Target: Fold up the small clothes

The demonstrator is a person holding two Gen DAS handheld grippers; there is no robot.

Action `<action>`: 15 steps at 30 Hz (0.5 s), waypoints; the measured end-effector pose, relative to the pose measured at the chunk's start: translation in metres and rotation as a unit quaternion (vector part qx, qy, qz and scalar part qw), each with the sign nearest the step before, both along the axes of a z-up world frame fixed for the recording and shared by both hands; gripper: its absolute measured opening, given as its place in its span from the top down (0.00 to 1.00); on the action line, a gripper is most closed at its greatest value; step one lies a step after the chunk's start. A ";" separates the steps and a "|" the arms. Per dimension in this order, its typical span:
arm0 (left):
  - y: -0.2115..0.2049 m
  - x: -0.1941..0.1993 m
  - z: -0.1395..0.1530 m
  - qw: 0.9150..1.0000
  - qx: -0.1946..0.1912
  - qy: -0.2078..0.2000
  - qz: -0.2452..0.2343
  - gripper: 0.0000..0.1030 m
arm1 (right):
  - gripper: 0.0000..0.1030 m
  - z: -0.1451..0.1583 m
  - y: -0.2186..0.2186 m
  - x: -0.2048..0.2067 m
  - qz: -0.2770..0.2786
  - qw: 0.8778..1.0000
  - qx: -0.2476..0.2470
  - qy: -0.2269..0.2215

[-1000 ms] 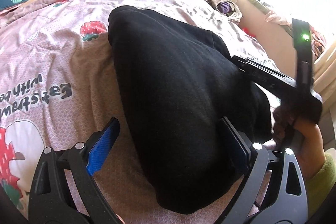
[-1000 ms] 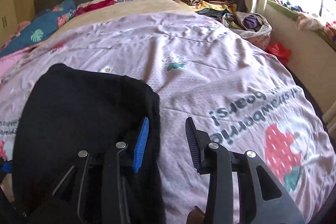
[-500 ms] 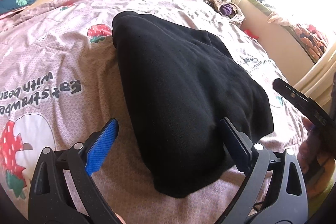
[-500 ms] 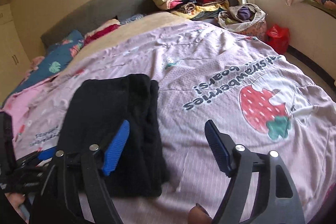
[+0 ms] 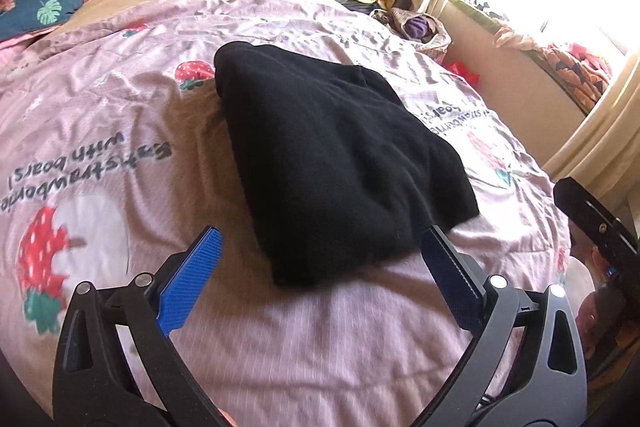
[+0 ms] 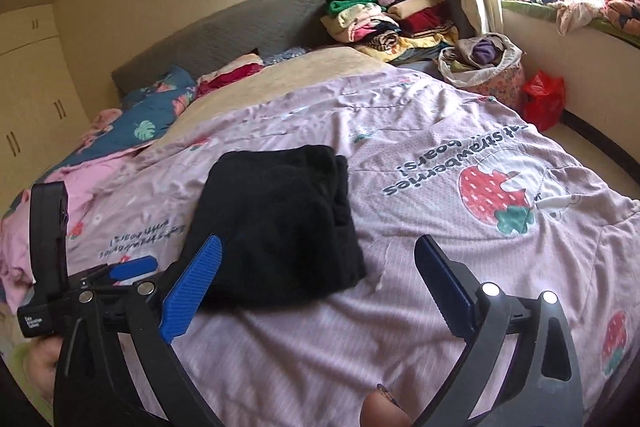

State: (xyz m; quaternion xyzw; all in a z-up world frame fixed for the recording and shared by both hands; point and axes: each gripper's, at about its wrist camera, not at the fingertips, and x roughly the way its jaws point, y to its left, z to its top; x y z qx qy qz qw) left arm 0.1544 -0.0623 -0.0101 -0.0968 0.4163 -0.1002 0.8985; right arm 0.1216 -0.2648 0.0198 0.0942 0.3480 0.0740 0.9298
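A folded black garment (image 5: 328, 155) lies flat on the pink strawberry bedspread (image 5: 100, 131); it also shows in the right wrist view (image 6: 280, 223). My left gripper (image 5: 320, 267) is open and empty, held just short of the garment's near edge. My right gripper (image 6: 320, 279) is open and empty, pulled back from the garment's near right corner. The left gripper's body (image 6: 52, 267) shows at the left of the right wrist view, and the right gripper's body (image 5: 596, 227) at the right edge of the left wrist view.
A stack of folded clothes (image 6: 384, 15) sits at the bed's far right corner. A cloth basket (image 6: 484, 63) and a red bag (image 6: 544, 99) stand on the floor by the window. Pillows (image 6: 152, 115) lie at the grey headboard (image 6: 224, 39).
Both grippers have drawn back from the black garment, which now lies free on the bed. The right gripper has opened wider and lifted away to the right.
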 end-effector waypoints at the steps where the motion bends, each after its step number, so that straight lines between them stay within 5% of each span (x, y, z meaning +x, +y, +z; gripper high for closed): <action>1: 0.001 -0.004 0.000 1.000 0.000 -0.001 -0.001 0.09 | 0.05 0.000 0.002 -0.005 0.002 1.000 -0.006 0.001; 7: 0.007 -0.029 -0.007 1.000 -0.009 -0.001 0.011 0.09 | 0.04 -0.007 0.013 -0.033 0.007 0.998 -0.058 0.002; 15: 0.003 -0.051 -0.008 1.000 -0.004 -0.018 0.017 0.09 | 0.04 -0.019 0.011 -0.047 0.006 0.998 -0.062 0.012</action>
